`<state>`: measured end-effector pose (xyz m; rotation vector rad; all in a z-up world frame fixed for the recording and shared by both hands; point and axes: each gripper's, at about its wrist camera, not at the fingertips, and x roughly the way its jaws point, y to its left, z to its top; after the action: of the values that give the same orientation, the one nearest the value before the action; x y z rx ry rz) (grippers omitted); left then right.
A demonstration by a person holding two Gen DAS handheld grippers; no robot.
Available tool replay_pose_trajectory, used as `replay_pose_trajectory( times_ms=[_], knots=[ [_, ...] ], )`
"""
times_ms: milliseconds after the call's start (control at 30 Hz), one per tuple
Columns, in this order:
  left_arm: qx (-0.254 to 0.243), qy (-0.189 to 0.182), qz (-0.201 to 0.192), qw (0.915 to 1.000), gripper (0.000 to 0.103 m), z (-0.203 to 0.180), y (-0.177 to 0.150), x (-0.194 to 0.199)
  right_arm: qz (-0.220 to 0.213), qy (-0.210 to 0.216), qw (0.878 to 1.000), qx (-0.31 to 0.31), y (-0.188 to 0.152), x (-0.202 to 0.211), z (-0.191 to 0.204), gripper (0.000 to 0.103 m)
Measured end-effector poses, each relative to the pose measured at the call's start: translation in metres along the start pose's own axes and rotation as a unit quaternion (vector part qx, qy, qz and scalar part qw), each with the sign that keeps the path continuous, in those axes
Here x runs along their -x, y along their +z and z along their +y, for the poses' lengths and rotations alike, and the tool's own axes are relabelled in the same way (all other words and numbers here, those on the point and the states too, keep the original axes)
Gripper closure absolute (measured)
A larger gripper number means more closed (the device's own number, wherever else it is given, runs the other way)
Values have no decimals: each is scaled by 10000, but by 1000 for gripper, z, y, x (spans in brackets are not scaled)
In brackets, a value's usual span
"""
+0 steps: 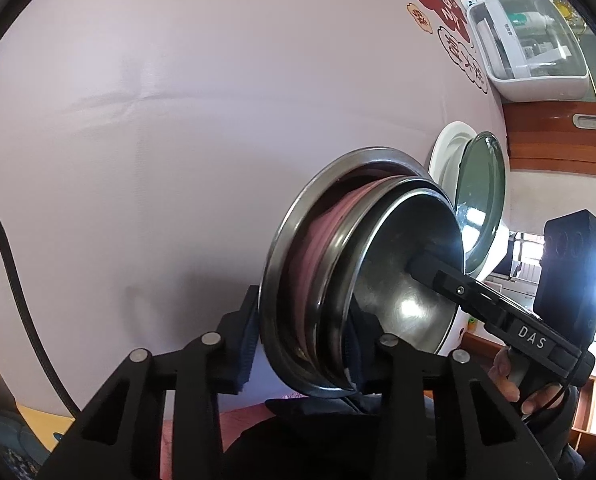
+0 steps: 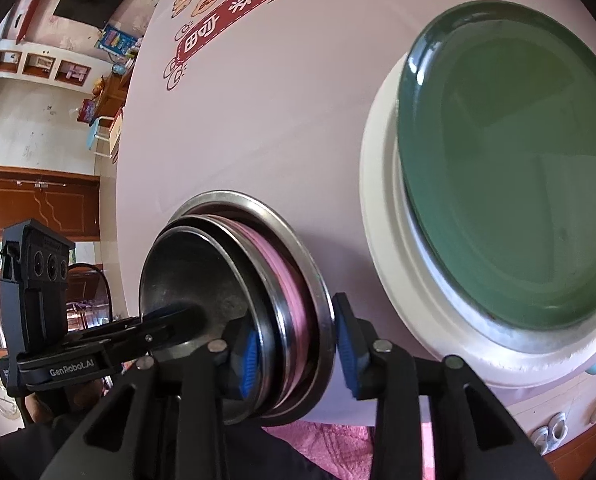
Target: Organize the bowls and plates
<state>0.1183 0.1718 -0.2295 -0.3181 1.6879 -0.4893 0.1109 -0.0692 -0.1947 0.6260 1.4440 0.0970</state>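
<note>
Your left tool (image 1: 300,344) straddles the near rim of a nested stack of round stainless-steel bowls and plates (image 1: 318,280): one finger sits outside the wide outer steel plate, the other inside the innermost bowl, and both pads look pressed to the metal, so the stack reads as clamped. Your right tool (image 2: 298,354) straddles the same stack (image 2: 257,320) from the opposite side. Its blue-ribbed left pad (image 2: 250,354) lies against the inner rims, but the right pad (image 2: 350,354) stands just off the outer plate with a sliver of cloth showing between, so that tool is partly open and not squeezing. Each wrist view catches the other tool reaching in: the right one (image 1: 416,266) has a fingertip inside the shiny innermost bowl, the left one (image 2: 189,314) likewise. Within the stack, a pink rim (image 2: 285,280) is sandwiched between steel pieces, above the widest plate (image 2: 298,236). The stack rests on the worktop, covered by a pale pink cloth with red cartoon print (image 1: 177,120). Just beside the stack, apart from it, a dark green round plate (image 2: 514,160) lies on top of a white dish (image 2: 382,184). At the far worktop edge stands a white lidded plastic box (image 1: 530,48).
</note>
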Motion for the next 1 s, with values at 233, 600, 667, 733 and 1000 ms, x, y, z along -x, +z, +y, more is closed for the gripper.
replay_pose_trajectory(
  times_ms=[233, 600, 667, 733, 1000],
  knots=[
    [83, -12, 1, 10000, 70, 1, -1, 0, 76, -69, 9999, 129, 1, 1, 2, 71],
    [138, -141, -230, 9995, 70, 4, -9, 7, -91, -36, 9991, 415, -6, 11, 14, 72],
    [76, -148, -343, 9993, 70, 4, -13, 13, -171, -5, 9988, 456, -9, 14, 15, 72],
    [18, -157, -455, 9988, 70, 3, -17, 18, -279, 25, 9983, 504, -13, 17, 18, 72],
    [-233, -260, -822, 9960, 69, 5, -39, 39, -795, 191, 9951, 558, -39, 32, 26, 72]
  ],
)
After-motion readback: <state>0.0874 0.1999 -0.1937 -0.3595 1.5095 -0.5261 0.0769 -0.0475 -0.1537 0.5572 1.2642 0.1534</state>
